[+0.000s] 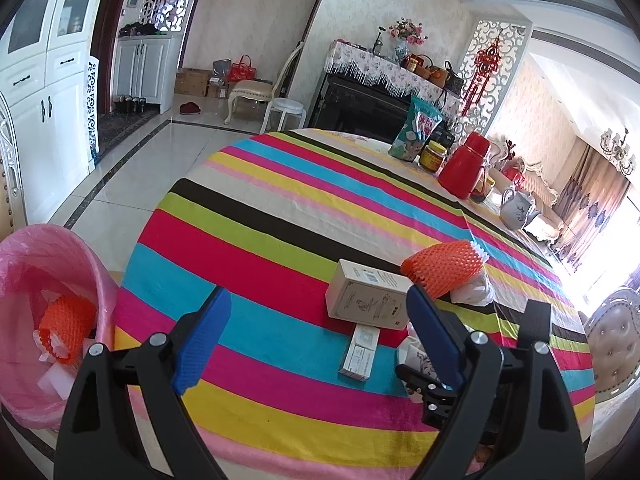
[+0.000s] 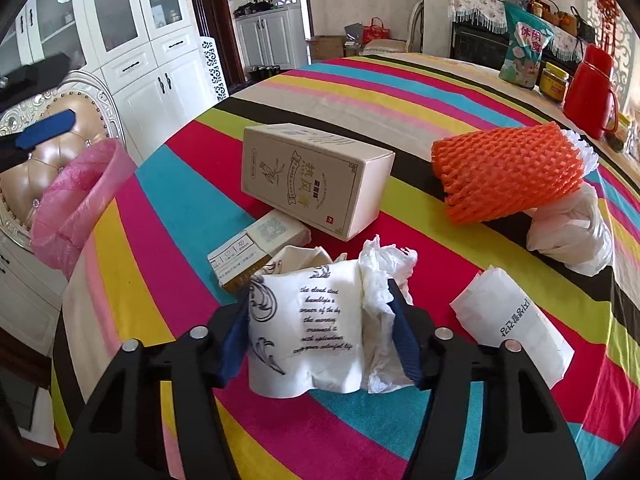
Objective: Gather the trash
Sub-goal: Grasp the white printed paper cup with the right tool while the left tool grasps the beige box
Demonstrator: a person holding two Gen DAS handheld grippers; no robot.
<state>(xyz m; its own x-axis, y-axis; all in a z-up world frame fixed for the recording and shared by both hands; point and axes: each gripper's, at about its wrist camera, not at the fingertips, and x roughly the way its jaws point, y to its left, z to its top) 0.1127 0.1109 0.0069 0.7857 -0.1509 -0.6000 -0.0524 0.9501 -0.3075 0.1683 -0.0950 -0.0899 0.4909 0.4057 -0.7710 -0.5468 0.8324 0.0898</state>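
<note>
A crumpled printed tissue pack is sitting low in the frame's centre on the striped desk, with the right gripper fingers clamping on its two sides. Above it are lying a cream box and orange foam netting. The left gripper fingers are standing wide apart, gripping nothing, with the pink-lined bin at lower left.

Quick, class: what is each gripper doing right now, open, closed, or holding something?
Left gripper: open, nothing between its fingers.
Right gripper: closed on the crumpled printed tissue pack, fingers pressing both its sides.
</note>
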